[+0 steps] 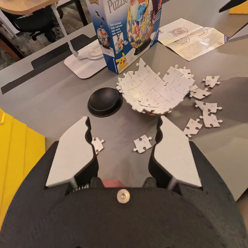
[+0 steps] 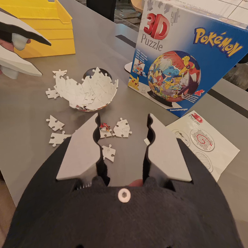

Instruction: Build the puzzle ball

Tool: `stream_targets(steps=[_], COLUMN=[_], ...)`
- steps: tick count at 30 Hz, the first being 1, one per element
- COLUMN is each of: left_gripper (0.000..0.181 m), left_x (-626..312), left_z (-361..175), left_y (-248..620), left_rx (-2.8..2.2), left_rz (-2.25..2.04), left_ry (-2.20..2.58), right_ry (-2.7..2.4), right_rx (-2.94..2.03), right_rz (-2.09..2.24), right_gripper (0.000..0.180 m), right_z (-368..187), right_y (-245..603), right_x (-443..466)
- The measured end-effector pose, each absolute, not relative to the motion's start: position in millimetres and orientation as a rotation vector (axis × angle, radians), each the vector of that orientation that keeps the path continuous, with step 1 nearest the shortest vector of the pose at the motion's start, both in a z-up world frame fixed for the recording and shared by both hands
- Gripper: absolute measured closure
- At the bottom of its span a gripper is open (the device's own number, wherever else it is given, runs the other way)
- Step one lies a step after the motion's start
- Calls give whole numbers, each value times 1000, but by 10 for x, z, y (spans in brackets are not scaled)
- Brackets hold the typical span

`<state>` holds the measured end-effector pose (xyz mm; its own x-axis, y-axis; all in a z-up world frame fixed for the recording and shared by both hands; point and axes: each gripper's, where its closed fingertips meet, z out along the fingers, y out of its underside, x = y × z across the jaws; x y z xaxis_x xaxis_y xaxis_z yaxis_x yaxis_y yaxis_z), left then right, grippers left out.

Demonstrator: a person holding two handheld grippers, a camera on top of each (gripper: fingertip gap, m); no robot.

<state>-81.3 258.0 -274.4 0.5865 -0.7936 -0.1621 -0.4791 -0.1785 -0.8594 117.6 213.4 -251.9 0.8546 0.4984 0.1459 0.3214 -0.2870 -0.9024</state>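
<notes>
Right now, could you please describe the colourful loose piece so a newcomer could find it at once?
Start at the puzzle box, then come forward past the half-built white shell. Just before the right gripper lie loose pieces; the one showing red print, tilted on a white piece, is it: the rest show white.

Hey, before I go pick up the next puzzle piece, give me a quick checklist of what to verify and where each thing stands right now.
1. Left gripper open and holding nothing: ok.
2. Right gripper open and holding nothing: ok.
3. Half-built ball shell resting on the table, open side up, nothing holding it: ok, though it may rock when pressed.
4. Loose piece lying flat and apart from the others, below the left gripper: ok.
5. Black stand in use under the shell: not ok, it sits beside it.
6. Which piece fits next: cannot tell; most pieces lie white side up.
</notes>
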Motion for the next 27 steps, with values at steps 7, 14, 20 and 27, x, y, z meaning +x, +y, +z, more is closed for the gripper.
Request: stream_targets(steps=[7, 14, 20, 27], left_gripper=[98, 110, 116, 117], left_x=[-638, -659, -562, -256], left_z=[-2724, -2647, -2883, -3070], left_y=[2578, 2785, 2949, 2791], left_rx=[-1828, -1922, -2042, -2104], left_rz=[-584, -943, -935, -982], left_ry=[1021, 826, 917, 1086], right_ry=[-714, -805, -883, -817], right_rx=[-1827, -1835, -1812, -1872], right_rz=[206, 241, 239, 317], right_gripper=[130, 135, 147, 145], right_z=[-2478, -2581, -2580, -2698], right_y=[2164, 2341, 2396, 2567], right_x=[862, 531, 342, 406])
